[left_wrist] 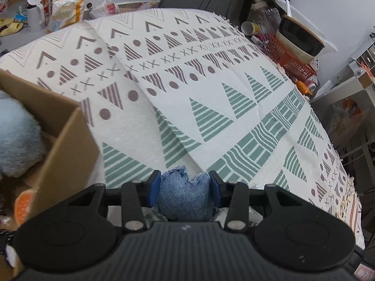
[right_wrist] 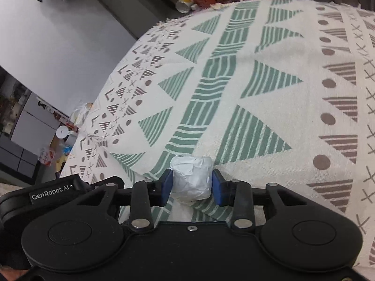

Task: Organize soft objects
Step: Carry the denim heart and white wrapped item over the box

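In the left wrist view my left gripper (left_wrist: 185,187) is shut on a blue denim pouch (left_wrist: 185,196), held just above the patterned cloth (left_wrist: 211,82). An open cardboard box (left_wrist: 65,145) stands at the left, with a fluffy pale blue plush toy (left_wrist: 16,140) and an orange item (left_wrist: 22,206) inside. In the right wrist view my right gripper (right_wrist: 191,185) is shut on a white crumpled soft ball (right_wrist: 191,178) above the same cloth (right_wrist: 257,70).
An orange basket (left_wrist: 288,58) with stacked bowls (left_wrist: 300,39), jars and bottles stands at the far right edge. A white kettle (left_wrist: 35,11) and food bags (left_wrist: 65,9) lie beyond the far left edge. Floor clutter (right_wrist: 63,135) shows left in the right wrist view.
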`<state>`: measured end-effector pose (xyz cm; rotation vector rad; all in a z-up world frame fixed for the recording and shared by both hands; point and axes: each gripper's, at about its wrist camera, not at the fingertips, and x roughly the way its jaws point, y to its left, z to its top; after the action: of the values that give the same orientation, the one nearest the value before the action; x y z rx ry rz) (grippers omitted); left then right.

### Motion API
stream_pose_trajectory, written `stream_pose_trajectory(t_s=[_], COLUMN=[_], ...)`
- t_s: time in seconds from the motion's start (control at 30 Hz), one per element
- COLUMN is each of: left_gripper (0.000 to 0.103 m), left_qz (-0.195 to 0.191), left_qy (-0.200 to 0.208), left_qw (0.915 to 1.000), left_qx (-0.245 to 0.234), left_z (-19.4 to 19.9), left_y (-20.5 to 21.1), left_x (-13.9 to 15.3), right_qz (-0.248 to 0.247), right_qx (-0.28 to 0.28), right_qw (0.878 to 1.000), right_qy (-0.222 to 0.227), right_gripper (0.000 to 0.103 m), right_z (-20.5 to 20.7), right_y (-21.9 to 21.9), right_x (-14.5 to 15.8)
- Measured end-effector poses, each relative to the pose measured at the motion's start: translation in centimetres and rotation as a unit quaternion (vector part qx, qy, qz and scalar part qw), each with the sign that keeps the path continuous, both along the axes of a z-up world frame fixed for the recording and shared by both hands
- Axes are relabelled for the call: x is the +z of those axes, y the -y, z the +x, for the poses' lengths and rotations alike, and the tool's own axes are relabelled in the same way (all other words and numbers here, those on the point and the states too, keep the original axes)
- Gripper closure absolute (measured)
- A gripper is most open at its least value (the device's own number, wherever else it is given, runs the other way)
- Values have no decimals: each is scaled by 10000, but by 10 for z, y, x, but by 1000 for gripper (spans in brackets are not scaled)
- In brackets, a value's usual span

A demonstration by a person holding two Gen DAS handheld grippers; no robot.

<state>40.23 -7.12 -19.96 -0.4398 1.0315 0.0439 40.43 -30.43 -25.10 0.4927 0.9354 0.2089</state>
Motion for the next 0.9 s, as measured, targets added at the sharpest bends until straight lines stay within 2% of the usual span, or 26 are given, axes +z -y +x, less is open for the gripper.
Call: stream_pose_trajectory(t_s=[0.33, 0.53, 0.7, 0.9], left_gripper=[60, 60, 60, 60], left_qz=[167, 313, 421, 417], left_qy=[278, 620, 890, 979], left_qw=[9994, 9975, 9951, 9942], left_qx=[153, 120, 124, 152], left_z=[-26, -45, -63, -82], left_y=[-12, -15, -21, -33], left_x=[29, 57, 77, 84], right_qz=[61, 32, -98, -272], right_qx=[29, 43, 45, 157], right_qw=[9996, 9987, 9974, 9941], right_qy=[263, 503, 711, 1036], right_gripper=[68, 68, 68, 68], right_z=[-15, -27, -43, -69], right_y=[2, -3, -10, -32], right_x=[27, 53, 70, 93])
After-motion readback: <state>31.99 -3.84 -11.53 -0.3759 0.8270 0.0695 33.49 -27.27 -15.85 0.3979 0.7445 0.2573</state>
